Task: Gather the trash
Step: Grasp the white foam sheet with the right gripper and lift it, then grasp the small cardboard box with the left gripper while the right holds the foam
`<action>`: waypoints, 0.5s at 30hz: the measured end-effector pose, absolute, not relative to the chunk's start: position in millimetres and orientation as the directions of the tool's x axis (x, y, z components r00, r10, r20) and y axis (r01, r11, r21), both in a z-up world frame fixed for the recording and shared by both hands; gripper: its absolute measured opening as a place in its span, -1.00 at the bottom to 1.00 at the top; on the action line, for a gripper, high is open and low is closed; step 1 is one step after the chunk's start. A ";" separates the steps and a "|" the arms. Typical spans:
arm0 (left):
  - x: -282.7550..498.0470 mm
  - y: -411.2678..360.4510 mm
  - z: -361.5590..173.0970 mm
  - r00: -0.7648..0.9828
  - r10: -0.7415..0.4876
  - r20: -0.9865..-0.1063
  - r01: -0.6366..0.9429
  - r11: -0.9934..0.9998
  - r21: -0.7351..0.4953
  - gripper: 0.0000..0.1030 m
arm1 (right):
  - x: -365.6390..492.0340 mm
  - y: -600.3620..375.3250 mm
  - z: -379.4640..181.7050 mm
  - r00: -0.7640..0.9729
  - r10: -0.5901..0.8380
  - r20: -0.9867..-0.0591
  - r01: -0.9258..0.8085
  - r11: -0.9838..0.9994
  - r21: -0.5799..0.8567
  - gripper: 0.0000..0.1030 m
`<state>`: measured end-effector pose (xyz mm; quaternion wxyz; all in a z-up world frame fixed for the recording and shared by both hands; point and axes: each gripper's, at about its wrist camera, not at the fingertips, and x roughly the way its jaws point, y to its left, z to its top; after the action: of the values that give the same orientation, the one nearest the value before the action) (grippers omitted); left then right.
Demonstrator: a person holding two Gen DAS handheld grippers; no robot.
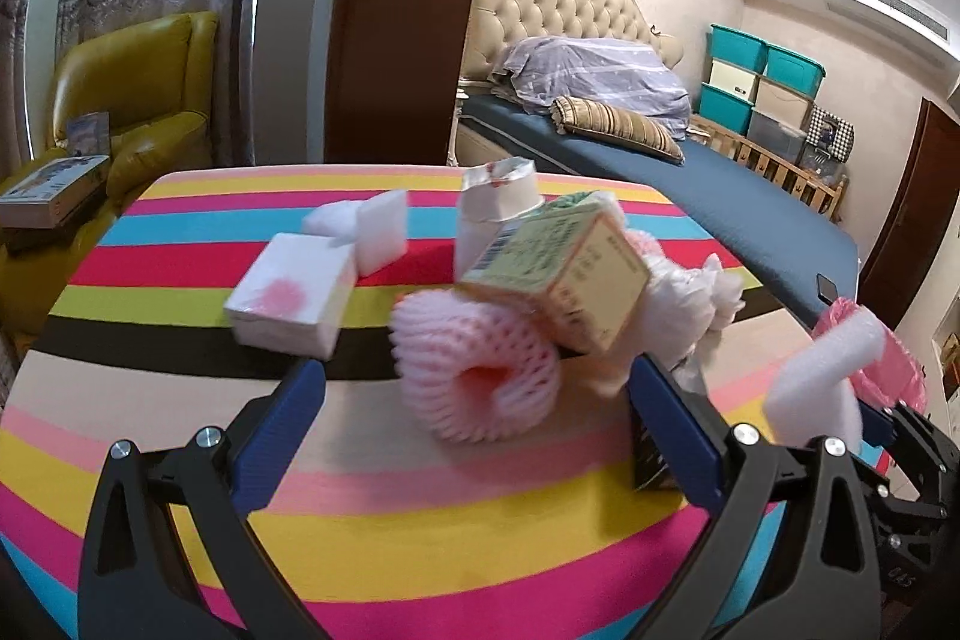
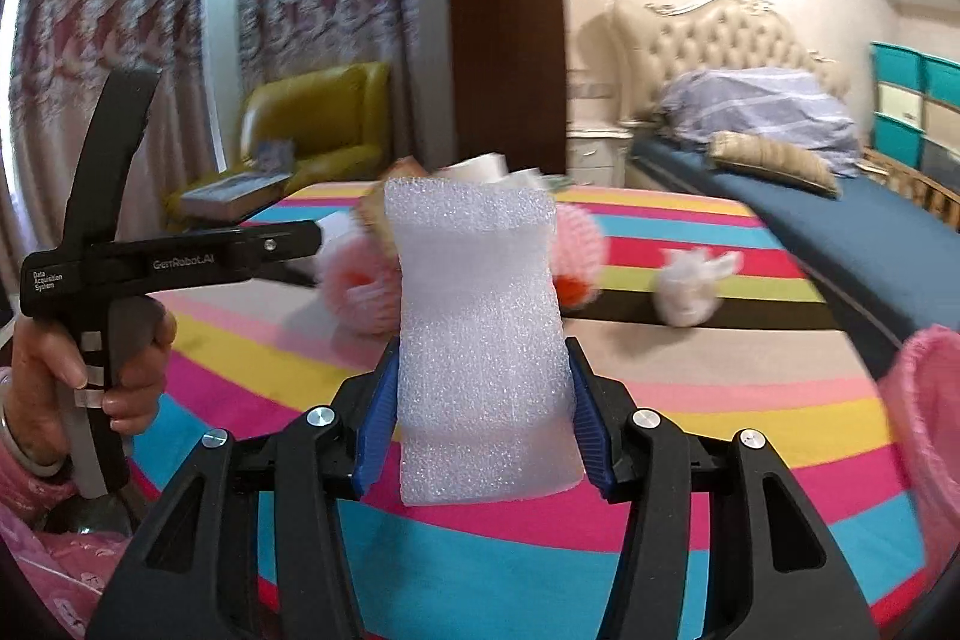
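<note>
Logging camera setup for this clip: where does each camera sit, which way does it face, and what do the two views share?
Left wrist: sits on the left gripper, looking along its open blue fingers over the striped table at a pink foam net and carton; the right gripper shows at the right edge.
Right wrist: sits on the right gripper, shut on a white foam sheet, facing the same table; the left hand shows holding its gripper handle.
Shared: the table, foam sheet, yellow armchair, bed.
</note>
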<state>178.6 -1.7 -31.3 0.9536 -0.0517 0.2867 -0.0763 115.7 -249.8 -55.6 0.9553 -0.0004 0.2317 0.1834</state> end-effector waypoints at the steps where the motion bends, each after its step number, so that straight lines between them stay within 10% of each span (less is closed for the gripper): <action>1: 182.0 -6.9 -31.4 0.826 -0.174 -0.537 0.115 0.983 -0.142 0.90 | 116.3 -258.3 -57.3 0.828 0.339 -0.447 -0.334 0.938 0.093 -0.03; 15: 248.0 -50.1 -14.7 0.829 -0.140 -0.541 0.051 0.983 -0.177 0.67 | 125.0 -299.6 -66.2 0.833 0.324 -0.449 -0.279 0.946 0.165 -0.03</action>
<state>248.0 -50.1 -14.7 0.9532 -0.0779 0.2878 -0.0501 125.0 -299.6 -66.2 0.9562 0.0461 0.2425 0.1575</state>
